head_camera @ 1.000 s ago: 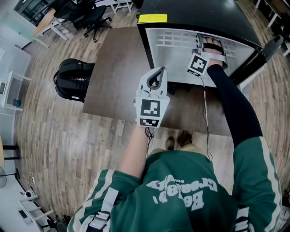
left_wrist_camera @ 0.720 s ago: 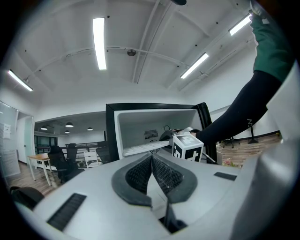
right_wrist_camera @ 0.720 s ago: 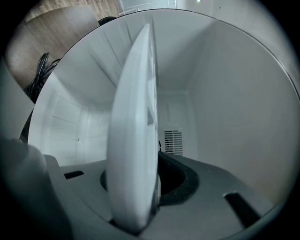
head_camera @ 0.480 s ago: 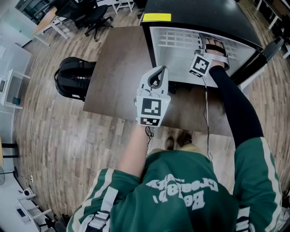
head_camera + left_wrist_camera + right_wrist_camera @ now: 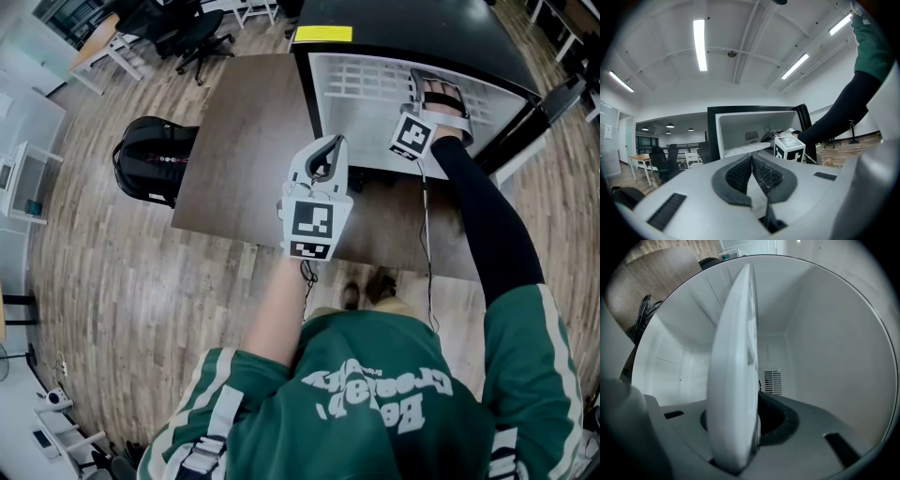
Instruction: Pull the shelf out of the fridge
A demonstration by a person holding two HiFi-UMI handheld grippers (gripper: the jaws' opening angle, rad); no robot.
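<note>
- The fridge (image 5: 403,23) stands open in the upper right of the head view, black outside and white inside, with a yellow label (image 5: 323,35) at its upper left corner.
- The shelf (image 5: 366,84), white and slatted, lies inside the white cavity.
- The right gripper (image 5: 427,94) reaches into the fridge at the shelf's right part. In its own view the shelf's front edge runs edge-on up the middle of the frame, and both jaws are clamped on it. A vent shows on the back wall behind.
- The left gripper (image 5: 325,155) hangs at the centre of the head view, over the brown table (image 5: 244,141) and just left of the fridge opening. Its jaws are clenched, pads meeting at the tips with nothing between them.
- A black backpack (image 5: 150,164) lies on the wooden floor left of the table.
- An office chair (image 5: 192,37) stands at the upper left.
</note>
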